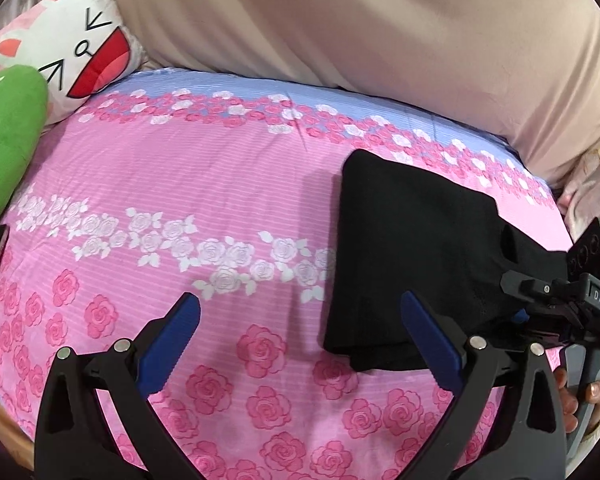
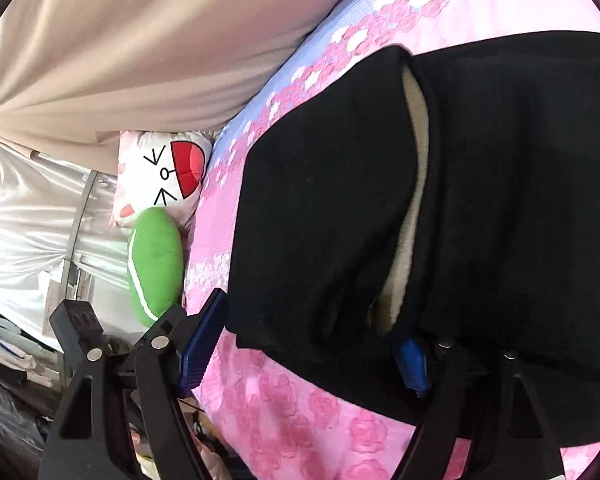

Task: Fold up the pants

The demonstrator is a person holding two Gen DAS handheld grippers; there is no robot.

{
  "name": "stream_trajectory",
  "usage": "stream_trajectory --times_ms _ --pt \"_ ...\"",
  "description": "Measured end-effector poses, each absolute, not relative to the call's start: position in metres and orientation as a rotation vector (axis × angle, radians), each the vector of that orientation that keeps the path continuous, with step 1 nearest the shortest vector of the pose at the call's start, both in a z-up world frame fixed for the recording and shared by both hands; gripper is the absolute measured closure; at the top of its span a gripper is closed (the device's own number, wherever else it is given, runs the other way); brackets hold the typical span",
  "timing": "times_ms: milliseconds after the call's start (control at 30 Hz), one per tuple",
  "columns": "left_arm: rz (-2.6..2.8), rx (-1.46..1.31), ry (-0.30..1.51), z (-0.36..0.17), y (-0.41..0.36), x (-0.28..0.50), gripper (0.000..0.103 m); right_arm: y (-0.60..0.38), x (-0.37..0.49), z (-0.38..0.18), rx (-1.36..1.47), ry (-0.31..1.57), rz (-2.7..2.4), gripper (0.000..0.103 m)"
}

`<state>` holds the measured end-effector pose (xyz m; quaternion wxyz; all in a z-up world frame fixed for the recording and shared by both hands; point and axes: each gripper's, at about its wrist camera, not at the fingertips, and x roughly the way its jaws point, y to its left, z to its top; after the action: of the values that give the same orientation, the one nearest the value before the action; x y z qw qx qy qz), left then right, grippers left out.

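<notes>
Black pants [image 1: 412,256] lie folded into a compact stack on the pink floral bedsheet [image 1: 180,168], at the right of the left wrist view. My left gripper [image 1: 300,344] is open and empty, hovering over the sheet just left of the pants. In the right wrist view the pants [image 2: 340,208] fill the centre and right, with a pale fleece lining [image 2: 408,216] showing at a fold. My right gripper [image 2: 312,340] is open, its jaws straddling the near edge of the pants; its right fingertip [image 2: 412,364] is partly covered by cloth. The right gripper's body also shows in the left wrist view [image 1: 572,300].
A green plush cushion [image 1: 8,136] and a white cartoon-face pillow [image 1: 72,52] lie at the bed's left end. A beige curtain [image 1: 340,28] hangs behind the bed. Silver drapes and clutter [image 2: 32,240] sit beyond the bed's edge.
</notes>
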<state>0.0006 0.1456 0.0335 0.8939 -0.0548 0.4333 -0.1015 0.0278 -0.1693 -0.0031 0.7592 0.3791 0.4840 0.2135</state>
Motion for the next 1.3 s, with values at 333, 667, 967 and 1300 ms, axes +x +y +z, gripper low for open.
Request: stream_trajectory --times_ms 333,667,967,1300 --pt "-0.207 -0.158 0.927 0.03 0.151 0.004 0.005 -0.142 0.05 0.035 0.752 0.939 0.451 0.086" --pt "-0.314 -0.178 0.875 0.058 0.113 0.001 0.005 -0.26 -0.053 0.149 0.559 0.62 0.236 0.087" --pt "-0.441 -0.098 0.97 0.025 0.019 0.012 0.005 -0.352 -0.096 0.012 0.751 0.784 -0.05 0.077" --pt "-0.491 -0.163 1.107 -0.026 -0.039 0.046 0.005 -0.393 -0.106 0.02 0.66 0.795 -0.122 0.024"
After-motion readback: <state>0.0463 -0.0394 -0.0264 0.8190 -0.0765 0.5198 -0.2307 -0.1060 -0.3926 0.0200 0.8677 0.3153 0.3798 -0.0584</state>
